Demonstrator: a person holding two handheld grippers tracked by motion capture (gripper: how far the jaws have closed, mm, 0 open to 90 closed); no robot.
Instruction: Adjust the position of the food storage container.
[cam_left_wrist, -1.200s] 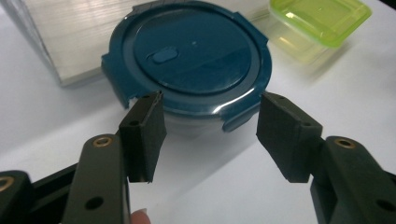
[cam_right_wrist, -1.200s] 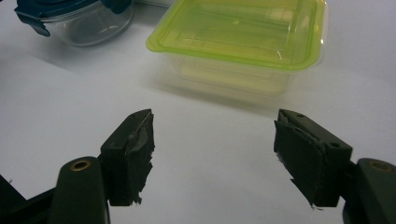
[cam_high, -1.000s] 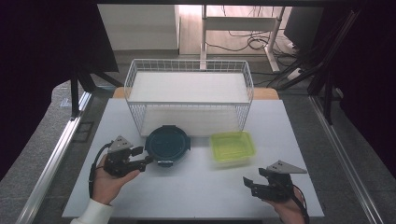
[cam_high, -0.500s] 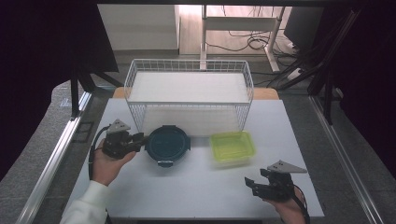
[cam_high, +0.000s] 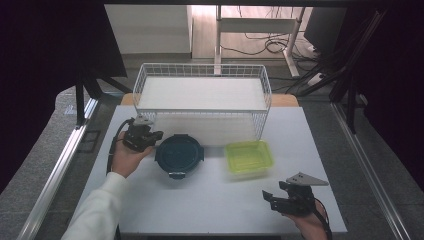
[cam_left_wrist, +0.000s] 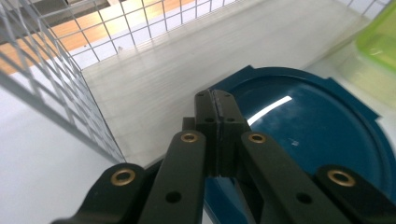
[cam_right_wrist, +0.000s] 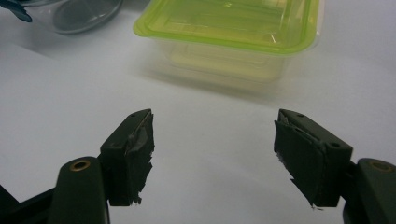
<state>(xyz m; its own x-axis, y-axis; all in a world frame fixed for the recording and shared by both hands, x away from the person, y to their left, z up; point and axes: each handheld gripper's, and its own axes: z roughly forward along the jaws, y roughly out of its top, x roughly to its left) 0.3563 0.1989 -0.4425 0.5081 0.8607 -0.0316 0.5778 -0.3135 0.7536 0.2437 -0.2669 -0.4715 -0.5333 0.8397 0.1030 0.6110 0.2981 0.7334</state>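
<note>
1. My left gripper (cam_high: 152, 136) sits at the left edge of the round dark blue plastic lid (cam_high: 179, 153) on its clear container, on the white table (cam_high: 210, 200). Its jaws have just been closing and now meet flat against each other, with nothing between them.
2. In the left gripper view my joined fingertips (cam_left_wrist: 218, 105) hang over the near rim of that blue lid (cam_left_wrist: 308, 140); I cannot tell whether they touch it.
3. Just behind the lid stands the white wire basket (cam_high: 202, 95), its mesh wall (cam_left_wrist: 56, 84) close on my left side.
4. My right gripper (cam_high: 272, 197) rests low at the front right of the table, jaws spread wide and empty.
5. Ahead of my right fingertips (cam_right_wrist: 135, 140), well apart from them, lies the shallow yellow-green translucent plastic box (cam_right_wrist: 229, 28), just beside the blue-lidded container (cam_right_wrist: 79, 11).
</note>
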